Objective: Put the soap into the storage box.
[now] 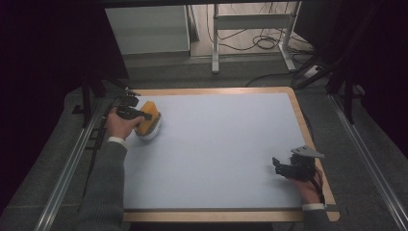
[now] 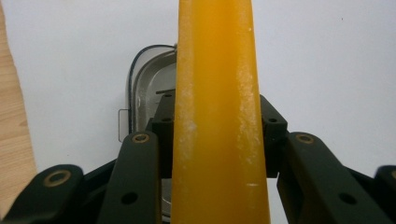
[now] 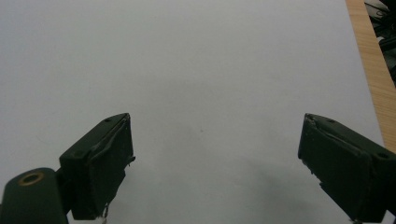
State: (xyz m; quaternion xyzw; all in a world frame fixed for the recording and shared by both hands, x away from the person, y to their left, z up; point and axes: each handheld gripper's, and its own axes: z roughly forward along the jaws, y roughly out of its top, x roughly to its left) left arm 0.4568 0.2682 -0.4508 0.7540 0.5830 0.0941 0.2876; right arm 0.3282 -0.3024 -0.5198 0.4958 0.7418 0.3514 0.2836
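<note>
An orange-yellow sponge (image 1: 148,117) stands on edge over a small metal container (image 1: 151,132) at the table's far left. My left gripper (image 1: 144,115) is shut on the sponge. In the left gripper view the sponge (image 2: 217,121) rises between the two black jaws, pressed from both sides, with the metal container (image 2: 147,88) behind and below it. My right gripper (image 1: 278,166) rests near the table's right front, open, with nothing between its fingers. In the right gripper view its jaws stand wide apart over the bare pale mat (image 3: 201,70).
The pale blue mat (image 1: 221,144) covers a wooden table (image 1: 308,130) with a wood rim showing at the edges. Metal rails (image 1: 67,168) run along both sides. A white frame stand (image 1: 250,24) and cables lie on the floor beyond the far edge.
</note>
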